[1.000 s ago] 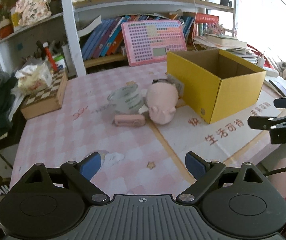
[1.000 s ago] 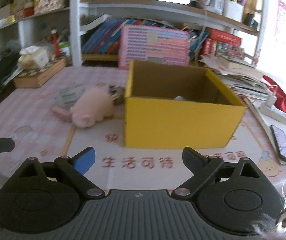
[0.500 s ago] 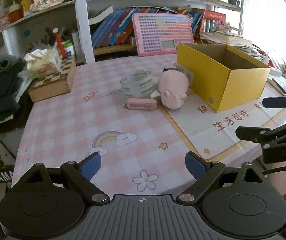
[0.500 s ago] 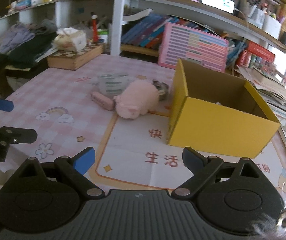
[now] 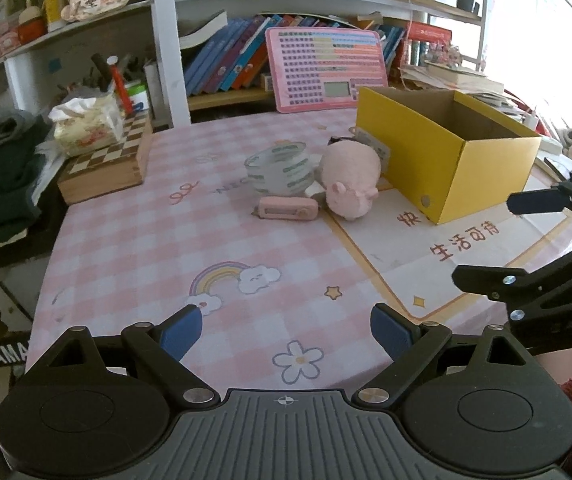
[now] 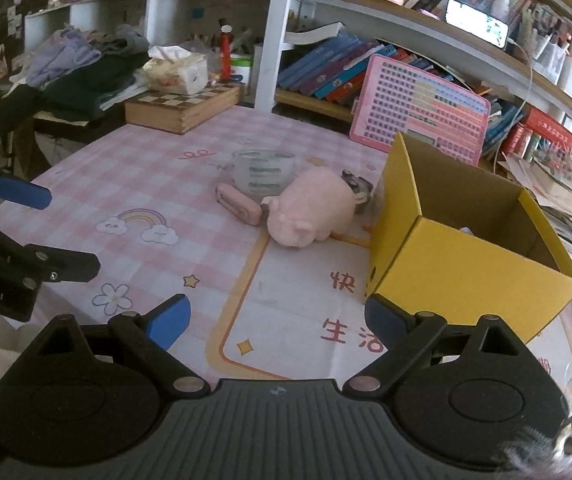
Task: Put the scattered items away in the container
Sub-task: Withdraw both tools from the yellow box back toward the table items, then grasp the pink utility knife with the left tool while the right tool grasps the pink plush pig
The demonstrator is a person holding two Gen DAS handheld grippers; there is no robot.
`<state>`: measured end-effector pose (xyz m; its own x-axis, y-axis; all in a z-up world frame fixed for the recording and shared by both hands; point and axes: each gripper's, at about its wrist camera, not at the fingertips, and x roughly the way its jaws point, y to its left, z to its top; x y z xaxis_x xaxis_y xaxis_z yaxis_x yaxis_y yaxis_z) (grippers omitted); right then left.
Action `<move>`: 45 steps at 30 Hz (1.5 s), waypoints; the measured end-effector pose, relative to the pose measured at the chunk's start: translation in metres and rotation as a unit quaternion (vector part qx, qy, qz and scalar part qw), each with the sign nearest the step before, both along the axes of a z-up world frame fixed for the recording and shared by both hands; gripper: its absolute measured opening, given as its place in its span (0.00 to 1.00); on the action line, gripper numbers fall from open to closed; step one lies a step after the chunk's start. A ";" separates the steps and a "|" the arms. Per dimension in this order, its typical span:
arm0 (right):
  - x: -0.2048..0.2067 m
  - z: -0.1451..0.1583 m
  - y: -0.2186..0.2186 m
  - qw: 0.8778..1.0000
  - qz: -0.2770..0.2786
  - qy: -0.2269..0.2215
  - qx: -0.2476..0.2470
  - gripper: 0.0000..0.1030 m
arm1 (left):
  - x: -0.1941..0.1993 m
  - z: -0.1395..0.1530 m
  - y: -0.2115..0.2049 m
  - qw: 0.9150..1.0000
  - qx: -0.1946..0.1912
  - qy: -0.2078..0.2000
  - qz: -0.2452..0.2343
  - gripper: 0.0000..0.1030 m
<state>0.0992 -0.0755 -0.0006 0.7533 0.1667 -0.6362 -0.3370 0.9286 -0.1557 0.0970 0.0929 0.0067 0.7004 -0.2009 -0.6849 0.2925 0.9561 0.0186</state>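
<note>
An open yellow cardboard box stands on the right of the table. Beside its left wall lie a pink plush pig, a roll of clear tape, a small flat pink device and a small dark item behind the pig. Something pale shows inside the box. My left gripper is open and empty over the table's near edge. My right gripper is also open and empty, near the box's front corner.
A pink checked tablecloth covers the table. A wooden chessboard box with a tissue pack sits at the back left. A pink keyboard toy leans against the bookshelf behind. Dark clothes are piled to the left.
Both grippers have pulled back from the items and the box, which now look farther away. The right view has rolled and swung left, bringing the pig and tape toward its centre.
</note>
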 end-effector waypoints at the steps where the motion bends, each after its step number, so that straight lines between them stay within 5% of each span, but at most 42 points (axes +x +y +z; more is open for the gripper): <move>1: 0.001 0.000 0.000 1.000 0.001 0.000 -0.002 0.92 | 0.000 0.000 -0.001 1.000 0.000 -0.001 -0.002 0.91; 26: 0.075 -0.001 0.008 0.996 0.081 0.013 -0.026 0.79 | 0.054 -0.007 -0.013 0.999 -0.011 0.005 0.036 0.91; 39: 0.140 0.015 0.015 0.997 0.018 0.052 0.046 0.79 | 0.098 -0.031 -0.021 0.999 0.009 -0.006 0.035 0.90; 45: 0.172 0.007 0.009 0.988 -0.059 0.104 0.095 0.83 | 0.124 -0.046 -0.026 1.000 -0.004 -0.017 0.023 0.90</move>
<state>0.2712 -0.0665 0.0066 0.6303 0.2168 -0.7455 -0.2317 0.9690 0.0858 0.2209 0.0665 -0.0391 0.7318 -0.1729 -0.6592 0.2477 0.9686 0.0209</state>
